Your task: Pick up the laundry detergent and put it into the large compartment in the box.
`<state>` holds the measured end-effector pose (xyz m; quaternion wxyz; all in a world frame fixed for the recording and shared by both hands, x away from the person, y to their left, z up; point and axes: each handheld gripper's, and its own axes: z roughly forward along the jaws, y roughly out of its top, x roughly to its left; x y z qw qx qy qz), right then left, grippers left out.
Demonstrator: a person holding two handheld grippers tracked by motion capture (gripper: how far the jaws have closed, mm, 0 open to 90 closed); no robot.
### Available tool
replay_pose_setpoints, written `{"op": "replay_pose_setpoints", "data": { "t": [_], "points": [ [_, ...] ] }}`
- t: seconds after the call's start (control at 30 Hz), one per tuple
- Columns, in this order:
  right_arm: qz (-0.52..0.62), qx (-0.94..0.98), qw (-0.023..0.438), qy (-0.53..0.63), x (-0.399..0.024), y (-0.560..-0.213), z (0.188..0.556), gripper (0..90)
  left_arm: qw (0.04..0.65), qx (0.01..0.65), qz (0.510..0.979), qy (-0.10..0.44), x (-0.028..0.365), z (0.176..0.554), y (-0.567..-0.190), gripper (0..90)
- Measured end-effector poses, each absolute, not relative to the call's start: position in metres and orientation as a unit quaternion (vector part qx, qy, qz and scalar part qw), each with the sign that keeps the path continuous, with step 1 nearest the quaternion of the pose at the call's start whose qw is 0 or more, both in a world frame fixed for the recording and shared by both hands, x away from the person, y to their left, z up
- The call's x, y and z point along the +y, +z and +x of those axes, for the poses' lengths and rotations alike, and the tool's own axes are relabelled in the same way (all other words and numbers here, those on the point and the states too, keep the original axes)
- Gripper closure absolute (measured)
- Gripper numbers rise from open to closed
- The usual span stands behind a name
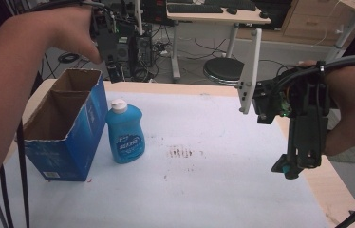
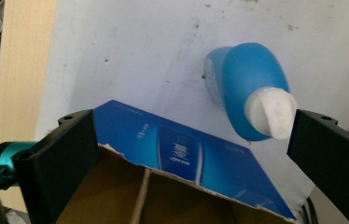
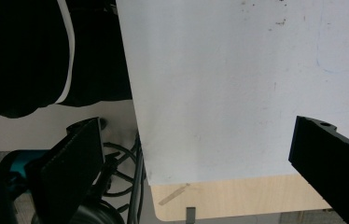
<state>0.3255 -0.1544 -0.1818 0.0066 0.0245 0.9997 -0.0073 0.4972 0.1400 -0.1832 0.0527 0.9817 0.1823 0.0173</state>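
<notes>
Tongs of left gripper [image 2: 189, 154] gape empty above blue carton [image 2: 196, 158]; lower onto bottle [image 2: 249, 91] beside carton, clamp neck squarely. Right gripper [image 3: 196, 158] open, idle.

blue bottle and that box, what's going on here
A person holds a gripper in each hand over a white-covered table. The left gripper, jaws open, hovers above the open blue box and the blue bottle standing beside it. The right gripper, also open, hangs over the table's right edge, holding nothing.
</notes>
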Motion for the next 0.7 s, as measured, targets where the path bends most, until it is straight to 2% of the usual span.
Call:
{"op": "replay_pose_setpoints", "data": {
  "t": [0.2,0.43,0.7],
  "points": [
    [0.020,1.000,0.011,-0.006,-0.153,-0.181,0.325,2.3,0.051,0.181,0.982,0.004,0.142,0.485,-0.180,1.8],
    [0.018,1.000,0.014,-0.006,-0.147,-0.181,0.322,2.3,0.045,0.174,0.984,0.020,0.142,0.464,-0.171,1.8],
    [0.013,1.000,0.017,-0.004,-0.145,-0.183,0.322,2.3,0.040,0.172,0.984,0.004,0.137,0.453,-0.189,1.8]
  ]
}}
